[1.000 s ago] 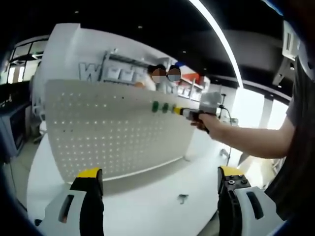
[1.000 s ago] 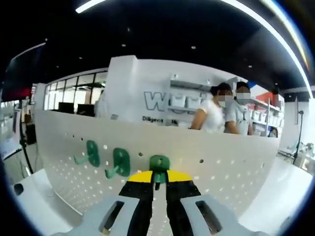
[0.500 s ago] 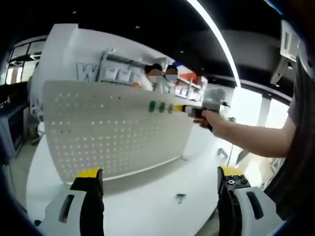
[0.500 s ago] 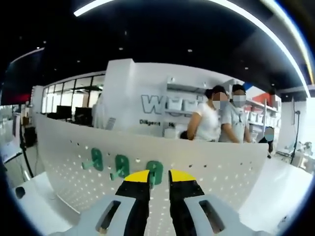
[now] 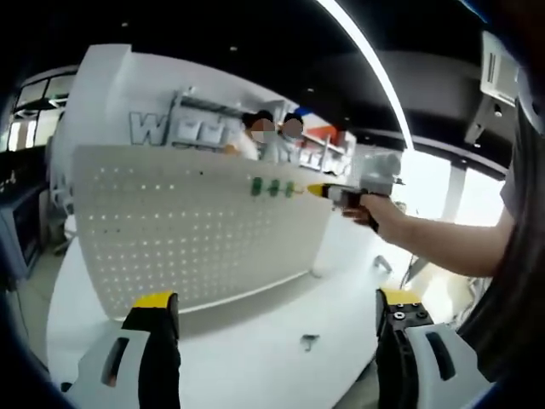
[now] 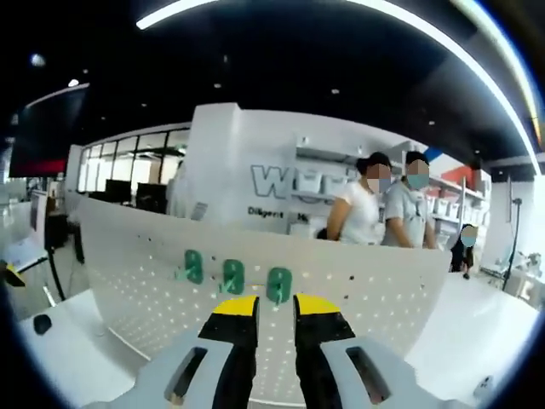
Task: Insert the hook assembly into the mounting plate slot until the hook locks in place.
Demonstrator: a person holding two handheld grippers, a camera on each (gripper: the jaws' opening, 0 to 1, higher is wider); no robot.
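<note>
A white pegboard mounting plate stands upright on the white table. Three green hooks hang in a row near its top right. In the right gripper view the same hooks sit side by side on the plate; the rightmost hook is just beyond my right gripper. Its yellow-tipped jaws stand slightly apart with nothing between them. From the left gripper view, the right gripper hovers just right of the hooks, clear of the board. My left gripper is wide open and empty, low in front of the plate.
A small metal piece lies on the table in front of the plate. The person's forearm reaches in from the right. A dark round object sits at the table's left. Other people stand behind the plate.
My right gripper let go of the third green hook and drew back from the plate. The hook stays on the board. The left gripper has barely moved.
</note>
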